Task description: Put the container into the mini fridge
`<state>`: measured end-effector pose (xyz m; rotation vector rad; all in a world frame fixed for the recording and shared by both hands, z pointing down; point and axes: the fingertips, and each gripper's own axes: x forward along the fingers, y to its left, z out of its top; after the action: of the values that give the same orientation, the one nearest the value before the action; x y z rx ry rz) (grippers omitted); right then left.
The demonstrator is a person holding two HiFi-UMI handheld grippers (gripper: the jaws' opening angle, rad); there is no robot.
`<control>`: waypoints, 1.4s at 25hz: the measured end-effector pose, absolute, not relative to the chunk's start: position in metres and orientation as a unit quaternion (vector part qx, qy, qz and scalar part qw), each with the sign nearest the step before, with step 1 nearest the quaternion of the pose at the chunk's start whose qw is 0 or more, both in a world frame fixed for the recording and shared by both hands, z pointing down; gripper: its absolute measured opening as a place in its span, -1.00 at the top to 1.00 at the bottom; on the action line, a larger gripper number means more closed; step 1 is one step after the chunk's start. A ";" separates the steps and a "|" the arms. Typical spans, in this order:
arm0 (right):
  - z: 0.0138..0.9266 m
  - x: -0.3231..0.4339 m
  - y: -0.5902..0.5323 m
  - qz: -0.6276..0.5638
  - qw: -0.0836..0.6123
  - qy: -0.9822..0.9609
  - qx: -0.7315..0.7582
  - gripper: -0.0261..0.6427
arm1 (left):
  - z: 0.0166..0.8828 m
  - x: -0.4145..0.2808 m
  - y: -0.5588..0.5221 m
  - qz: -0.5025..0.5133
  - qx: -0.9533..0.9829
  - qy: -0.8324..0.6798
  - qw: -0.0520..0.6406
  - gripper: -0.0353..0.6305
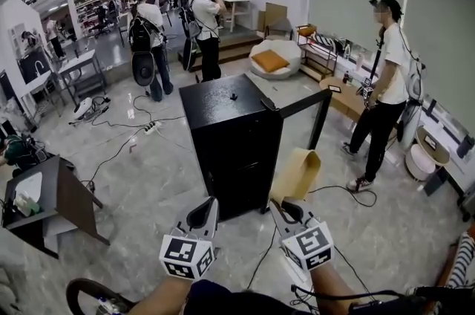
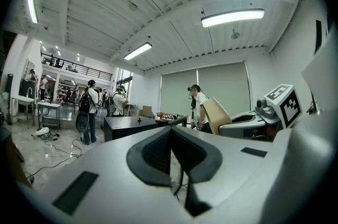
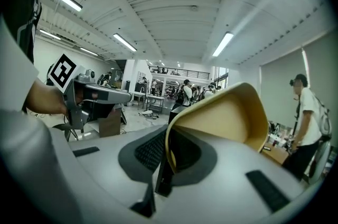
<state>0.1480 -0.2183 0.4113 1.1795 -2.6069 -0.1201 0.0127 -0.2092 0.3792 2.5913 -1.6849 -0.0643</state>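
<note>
The black mini fridge [image 1: 234,135] stands on the floor straight ahead, its door [image 1: 304,104] swung open to the right. My right gripper [image 1: 286,211] is shut on the rim of a tan, curved container [image 1: 297,174], held up in front of the fridge's right corner below the door. In the right gripper view the container [image 3: 222,117] rises from between the jaws. My left gripper [image 1: 202,213] hovers beside it, shut and empty, in front of the fridge's side wall. The left gripper view shows the fridge [image 2: 129,123] and the container [image 2: 216,114] to its right.
A person [image 1: 386,83] stands right of the open door. Several people [image 1: 152,31] stand behind the fridge. A dark desk [image 1: 52,202] is at the left. Cables [image 1: 133,135] trail over the floor, one [image 1: 334,191] near the fridge's base.
</note>
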 end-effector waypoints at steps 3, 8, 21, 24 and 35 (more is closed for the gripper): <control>0.418 0.149 -0.229 -0.033 0.148 -0.901 0.407 0.85 | 0.383 0.015 -0.222 -0.021 0.840 -0.541 0.027 0.87; 0.429 0.151 -0.261 -0.029 0.152 -0.897 0.413 0.85 | 0.388 0.014 -0.254 -0.026 0.841 -0.539 0.031 0.87; 0.438 0.112 -0.320 -0.030 0.176 -0.899 0.399 0.85 | 0.393 -0.010 -0.323 -0.033 0.848 -0.527 0.040 0.87; 0.438 0.107 -0.334 -0.028 0.180 -0.898 0.400 0.85 | 0.393 -0.017 -0.338 -0.038 0.849 -0.526 0.046 0.87; 0.463 0.083 -0.362 -0.048 0.219 -0.904 0.364 0.85 | 0.419 -0.029 -0.382 -0.020 0.855 -0.513 0.068 0.87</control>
<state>0.0833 -0.3623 0.4630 1.0065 -2.5013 -0.1320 -0.0285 -0.3821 0.4191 2.5768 -1.5469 -0.0598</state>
